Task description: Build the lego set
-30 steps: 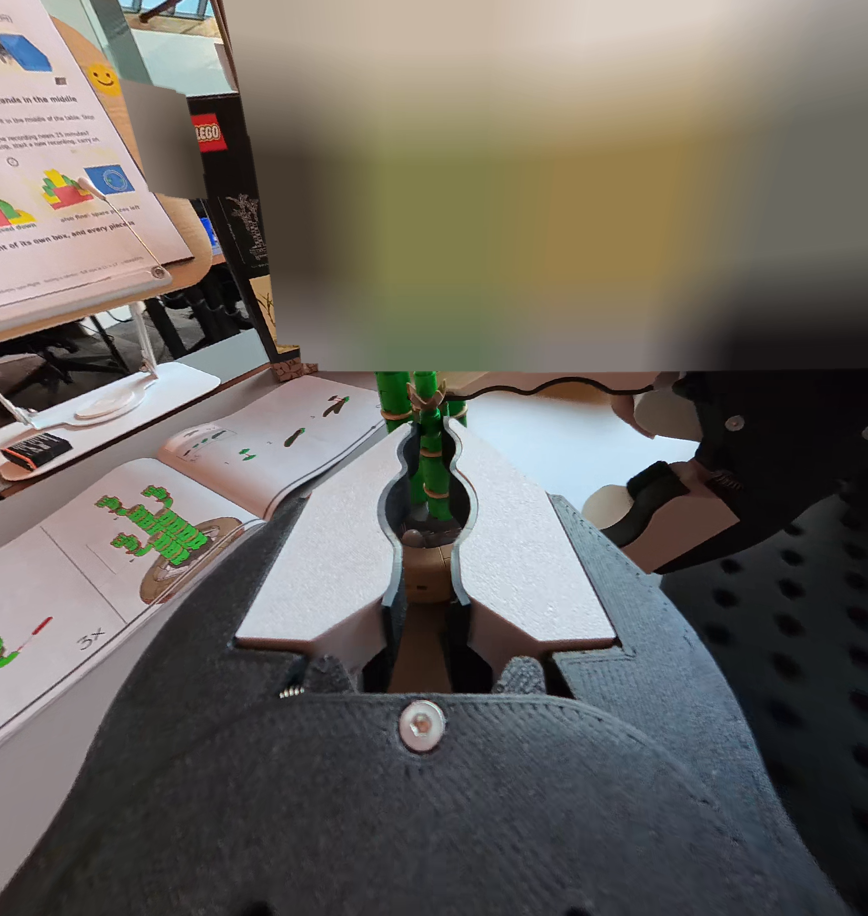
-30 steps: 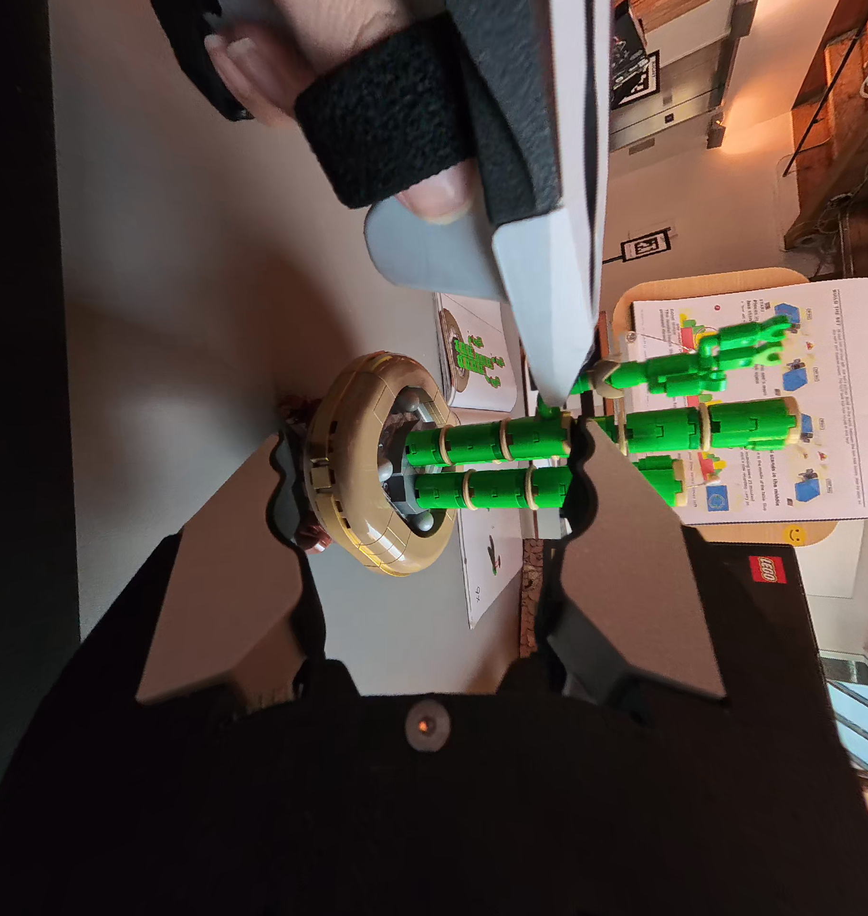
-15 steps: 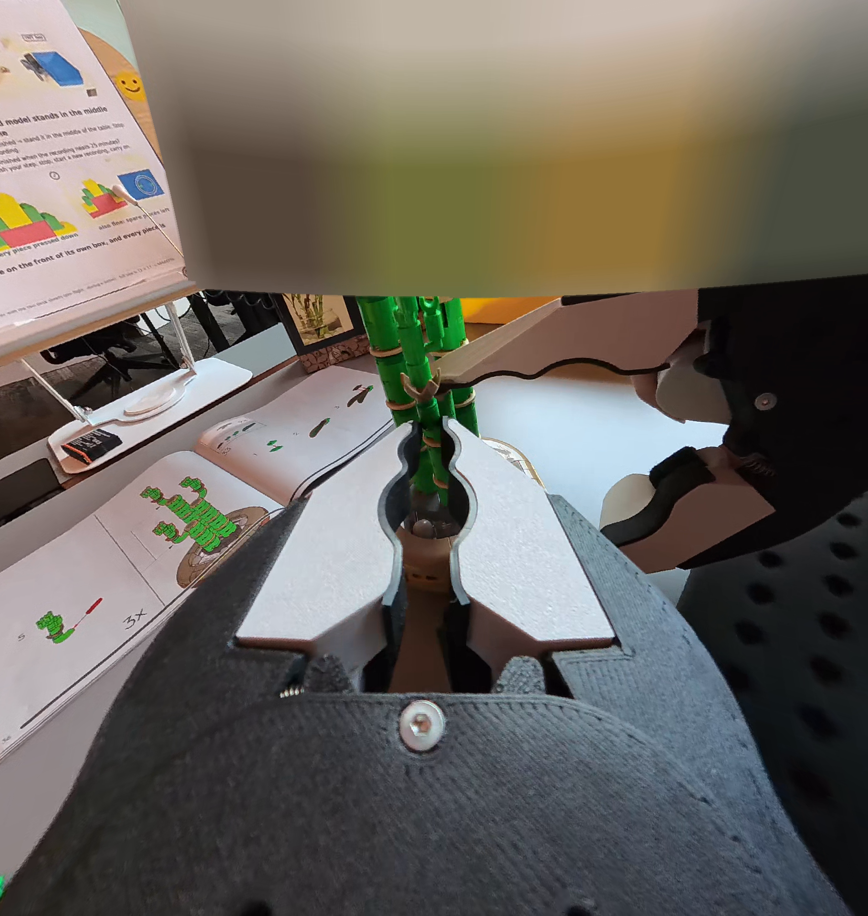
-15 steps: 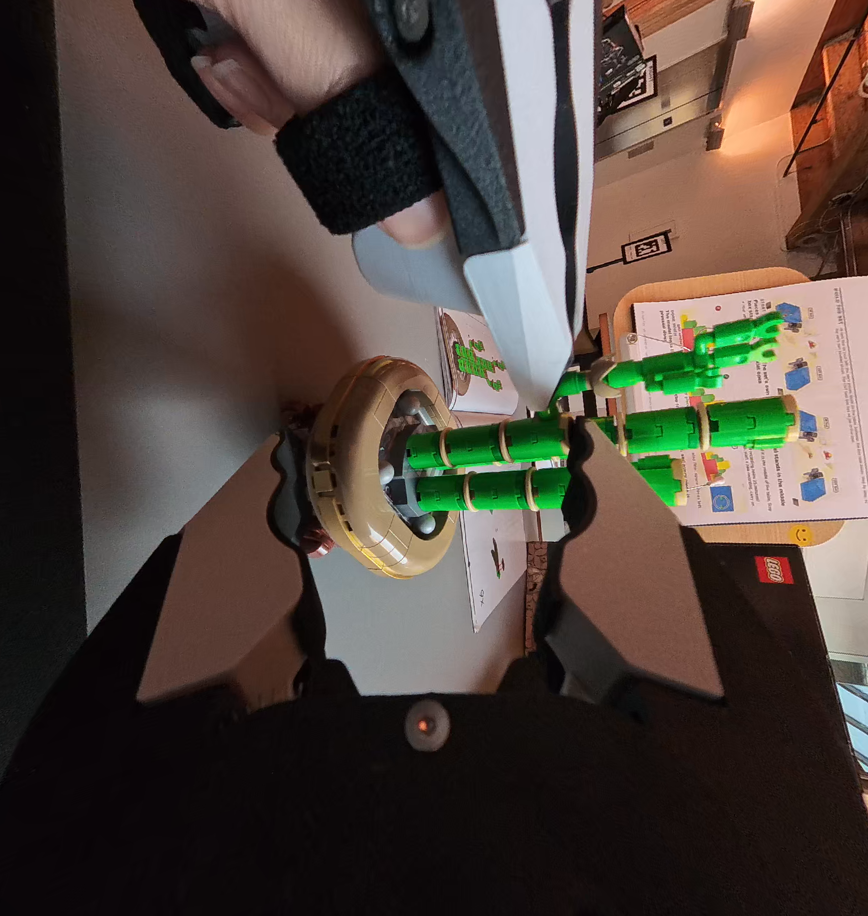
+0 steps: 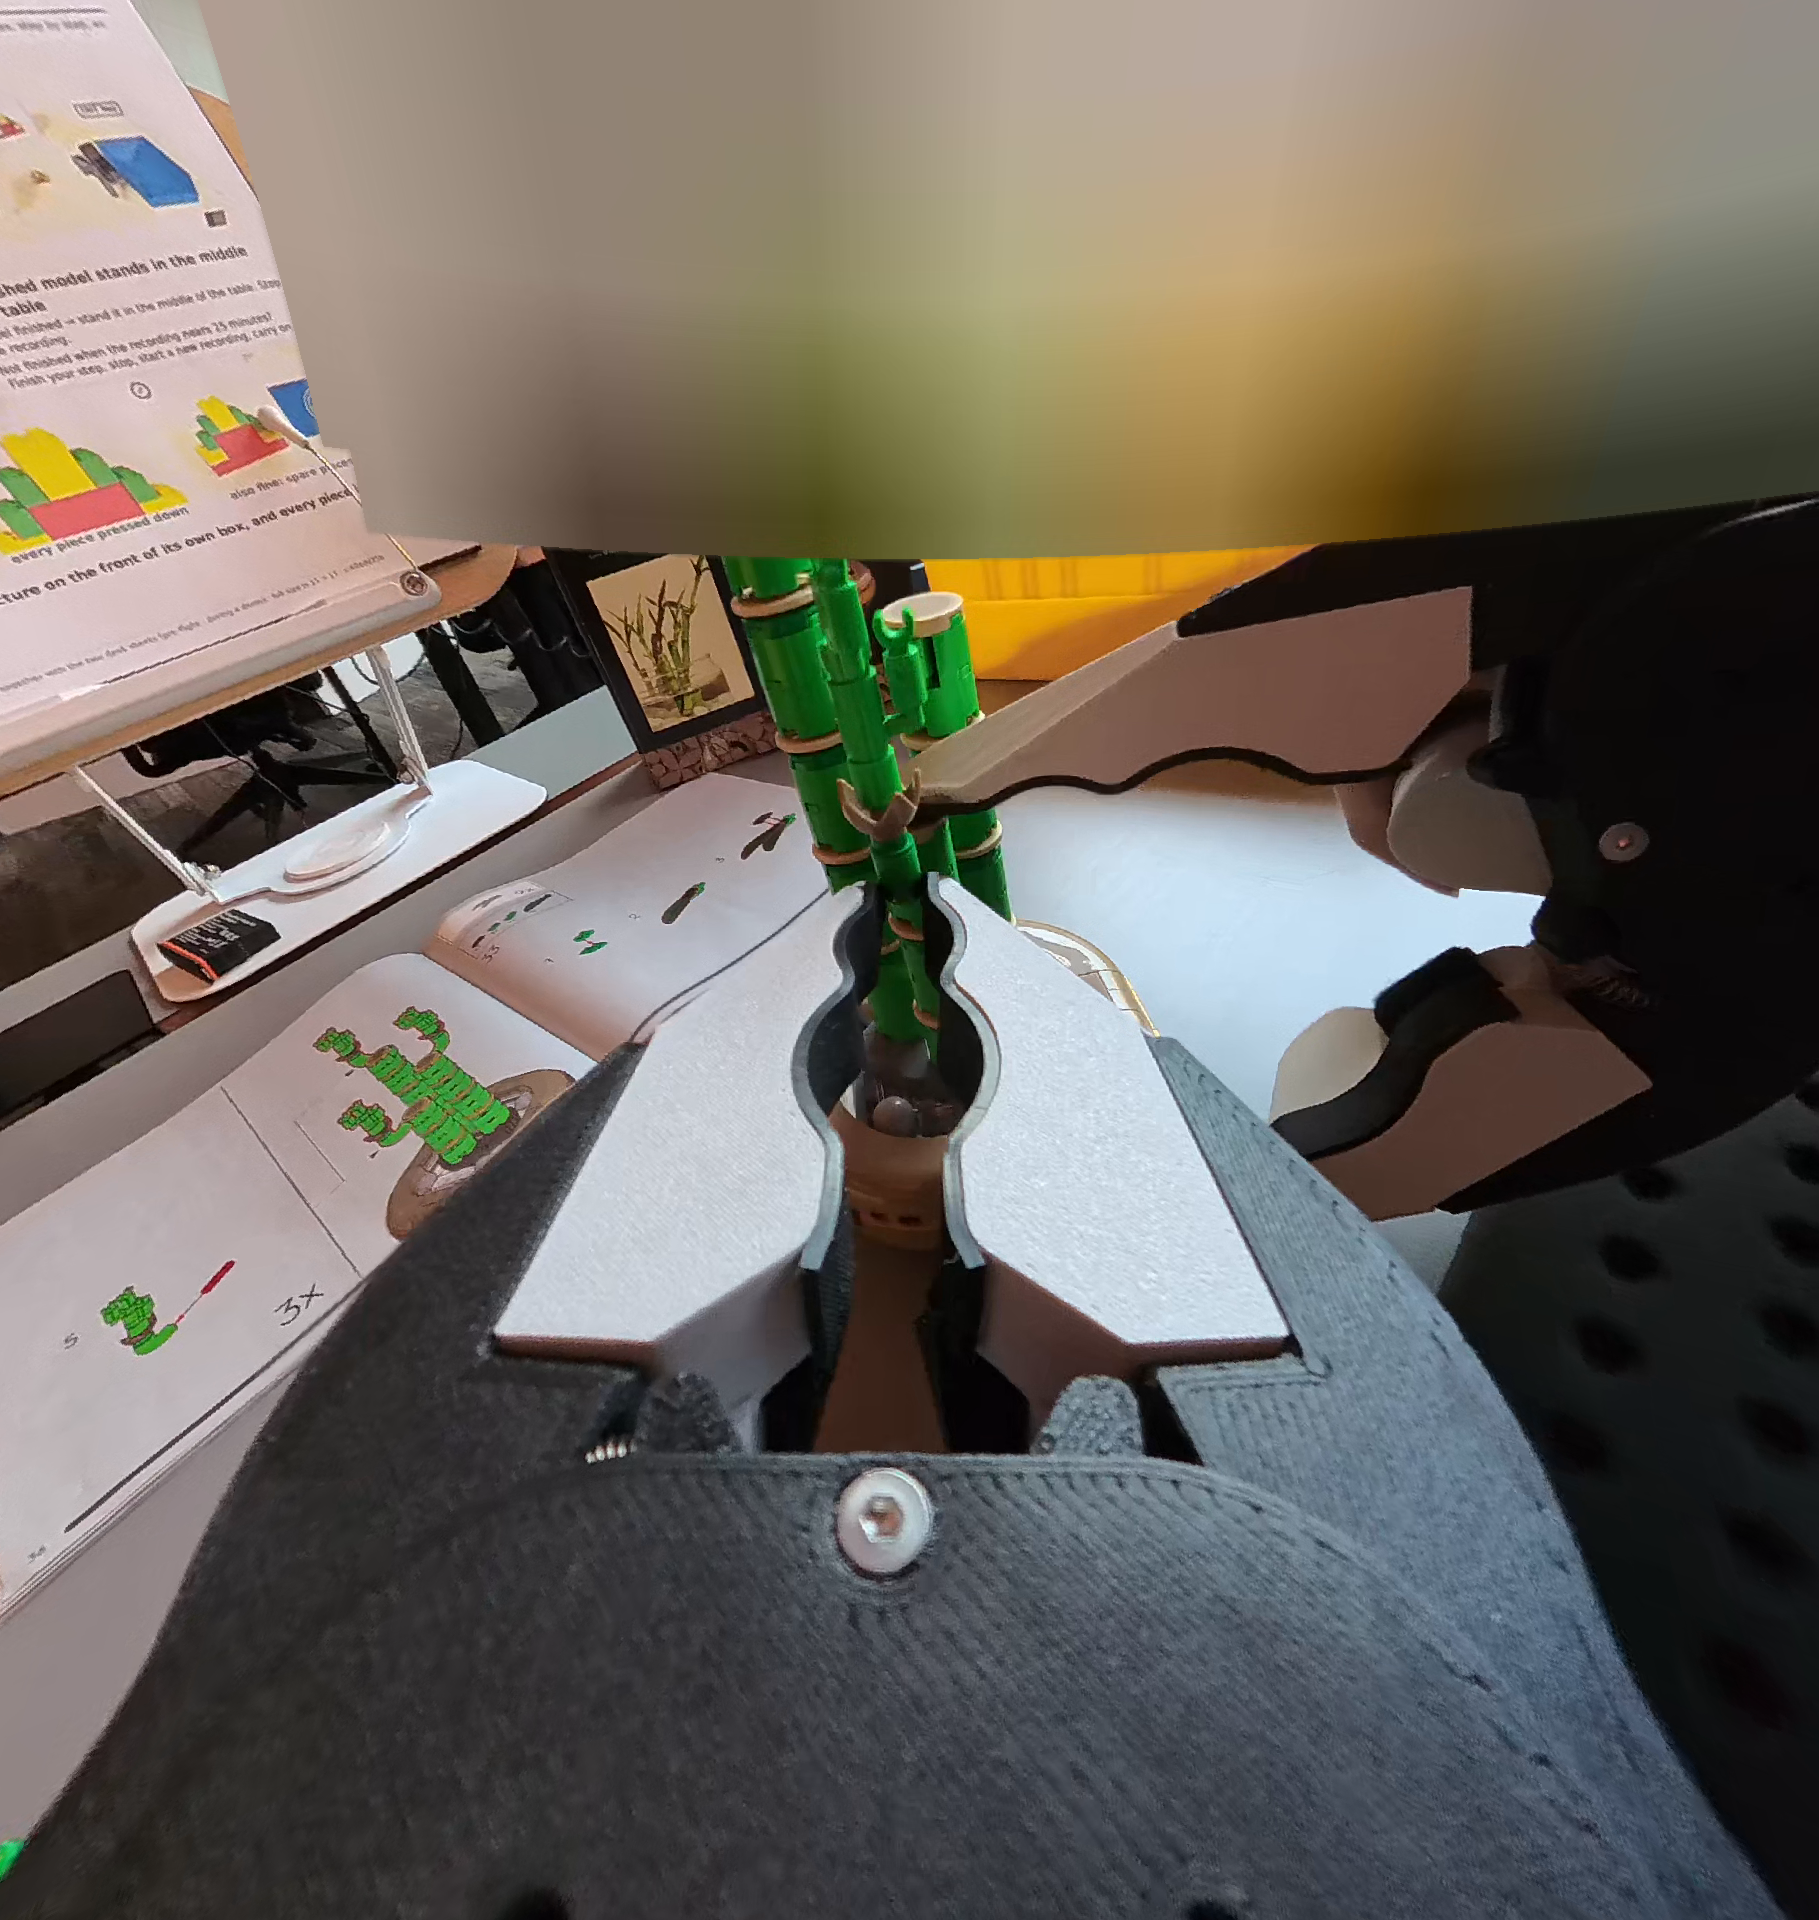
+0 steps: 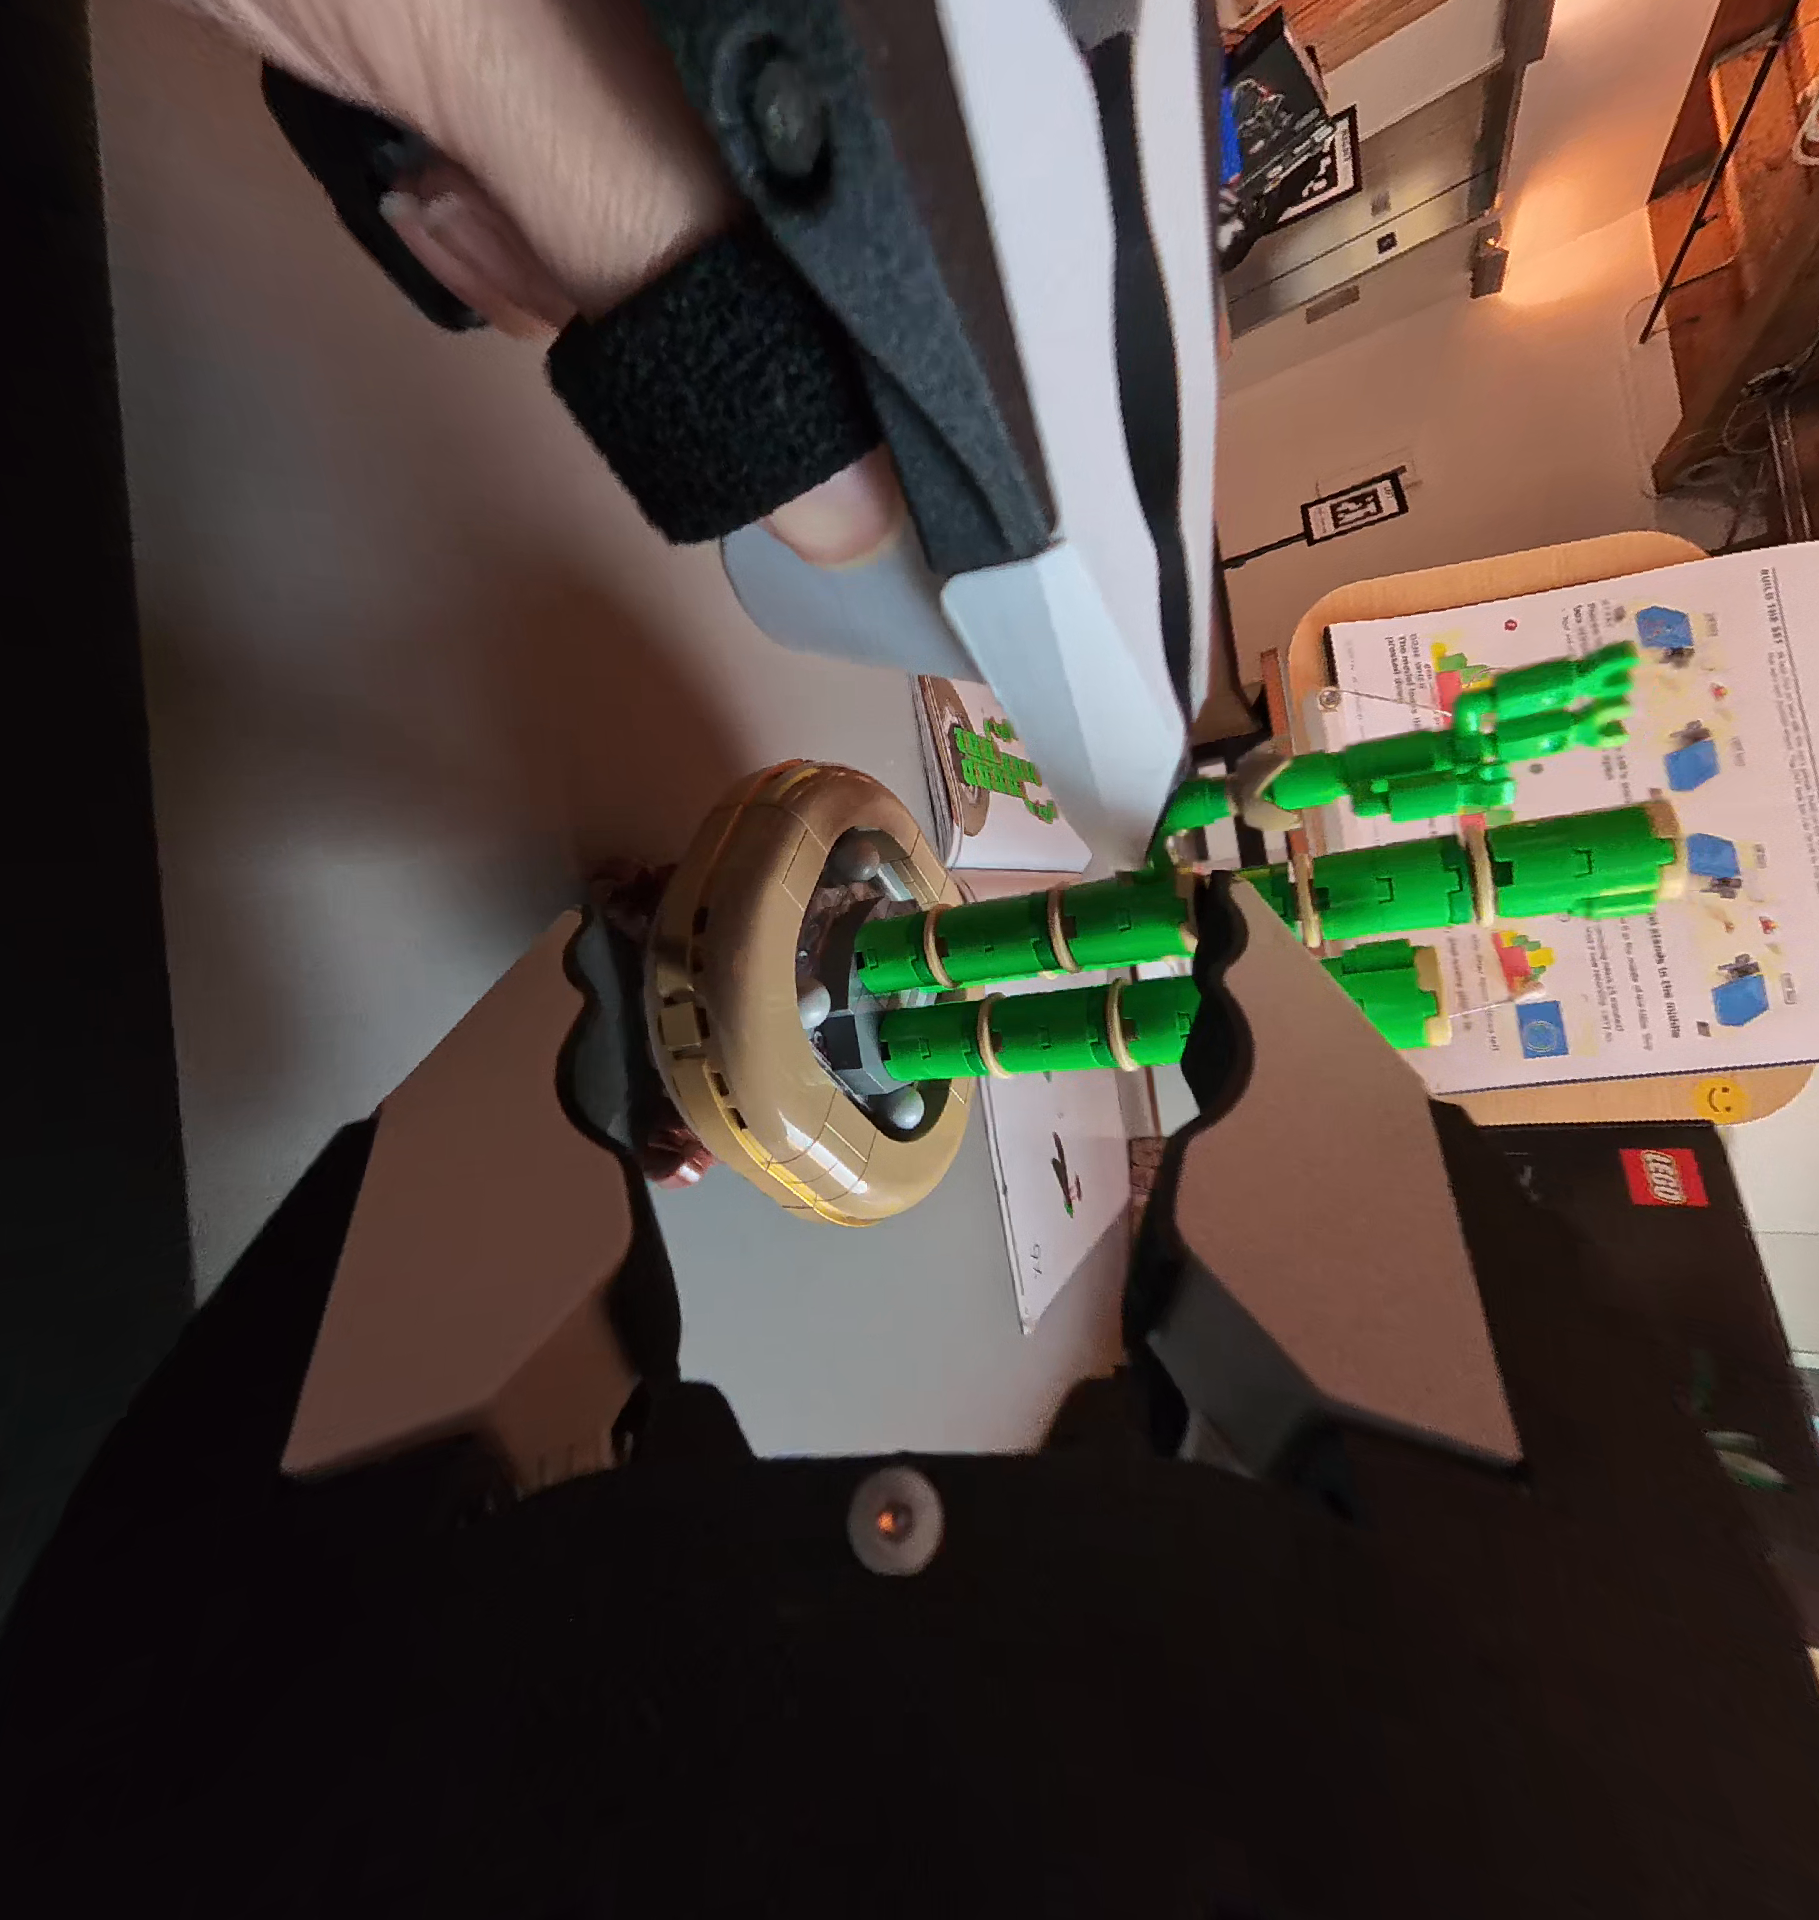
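Jaws of the left gripper (image 5: pixel 900 914) nearly closed around a thin green stalk (image 5: pixel 910 935); right gripper (image 6: pixel 905 987) gapes wide, straddling the bamboo model (image 6: pixel 1040 935) on the bench (image 6: pixel 365 831). Light, brittle stems—hold the stiffer tan pot (image 6: pixel 759 1122).

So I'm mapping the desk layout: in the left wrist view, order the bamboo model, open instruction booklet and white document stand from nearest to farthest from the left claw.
1. Bamboo model, between the fingers.
2. Open instruction booklet, left.
3. White document stand, far left, behind.
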A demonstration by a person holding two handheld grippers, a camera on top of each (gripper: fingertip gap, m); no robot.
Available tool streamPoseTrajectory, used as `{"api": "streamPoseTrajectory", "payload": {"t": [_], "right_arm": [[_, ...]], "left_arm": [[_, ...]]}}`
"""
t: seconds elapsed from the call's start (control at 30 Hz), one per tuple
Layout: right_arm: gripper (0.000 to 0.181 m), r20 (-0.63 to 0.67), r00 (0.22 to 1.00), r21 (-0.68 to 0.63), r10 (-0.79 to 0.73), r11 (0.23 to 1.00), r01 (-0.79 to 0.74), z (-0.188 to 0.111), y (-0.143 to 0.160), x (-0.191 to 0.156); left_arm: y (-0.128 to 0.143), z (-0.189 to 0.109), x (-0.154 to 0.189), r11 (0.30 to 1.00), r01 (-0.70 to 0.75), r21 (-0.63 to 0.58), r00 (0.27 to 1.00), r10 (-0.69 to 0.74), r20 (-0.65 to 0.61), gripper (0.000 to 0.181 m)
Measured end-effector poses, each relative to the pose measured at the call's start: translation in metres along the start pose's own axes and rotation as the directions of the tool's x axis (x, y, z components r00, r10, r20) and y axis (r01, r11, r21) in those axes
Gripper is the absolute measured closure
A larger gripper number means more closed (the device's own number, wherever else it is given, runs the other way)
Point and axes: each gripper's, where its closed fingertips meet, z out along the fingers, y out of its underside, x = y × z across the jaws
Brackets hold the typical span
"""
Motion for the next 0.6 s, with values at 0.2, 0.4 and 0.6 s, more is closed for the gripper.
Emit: {"api": "streamPoseTrajectory", "payload": {"t": [0.2, 0.4, 0.6], "right_arm": [[0.069, -0.044, 0.998, 0.134, 0.041, 0.990, -0.034, -0.012, -0.016, 0.001], [0.085, 0.141, 0.912, 0.179, 0.385, 0.896, -0.406, -0.036, 0.010, 0.004], [0.075, 0.458, 0.611, -0.024, 0.646, 0.696, -0.718, -0.010, 0.051, -0.011]], "left_arm": [[0.009, -0.004, 0.004, 0.999, 0.038, -0.036, 0.999, -0.039, -0.021, 0.151], [0.033, -0.017, 0.001, 0.972, 0.178, -0.152, 0.983, -0.184, -0.029, 0.138], [0.050, -0.006, 0.008, 0.946, 0.155, -0.285, 0.983, -0.177, -0.051, 0.129]]}}
